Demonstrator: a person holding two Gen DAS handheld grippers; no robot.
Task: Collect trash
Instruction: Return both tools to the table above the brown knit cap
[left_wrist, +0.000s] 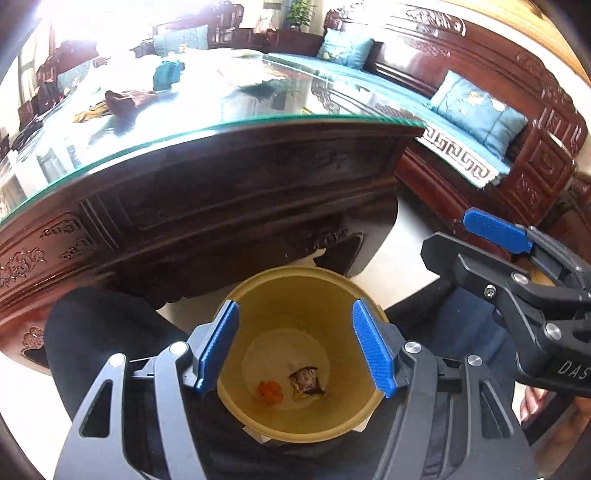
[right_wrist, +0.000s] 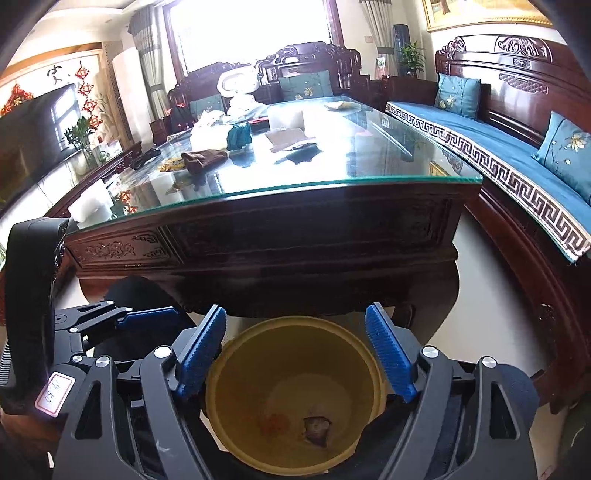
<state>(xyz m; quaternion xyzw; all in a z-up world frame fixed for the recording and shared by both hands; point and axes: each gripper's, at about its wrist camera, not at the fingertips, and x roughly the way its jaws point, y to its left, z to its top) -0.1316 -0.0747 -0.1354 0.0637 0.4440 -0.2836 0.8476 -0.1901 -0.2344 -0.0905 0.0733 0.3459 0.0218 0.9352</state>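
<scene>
A yellow trash bin (left_wrist: 295, 424) (right_wrist: 225, 435) stands on the floor below both grippers. Inside lie a crumpled brown wrapper (left_wrist: 307, 382) (right_wrist: 316, 428) and an orange scrap (left_wrist: 270, 391) (right_wrist: 273, 421). My left gripper (left_wrist: 295, 349) is open and empty above the bin mouth. My right gripper (right_wrist: 297, 352) is open and empty above the bin too; it shows at the right of the left wrist view (left_wrist: 517, 266). On the glass-topped table (right_wrist: 369, 162) lie a brown crumpled item (right_wrist: 203, 158) (left_wrist: 127, 101), a teal item (right_wrist: 238, 136) (left_wrist: 166, 74) and a yellow scrap (right_wrist: 171, 164).
The dark carved wooden table (left_wrist: 221, 206) stands right behind the bin. A wooden sofa with blue cushions (right_wrist: 517, 147) runs along the right. White bags and papers (right_wrist: 240, 107) sit on the far table. A TV (right_wrist: 33, 136) is at left. The person's knees flank the bin.
</scene>
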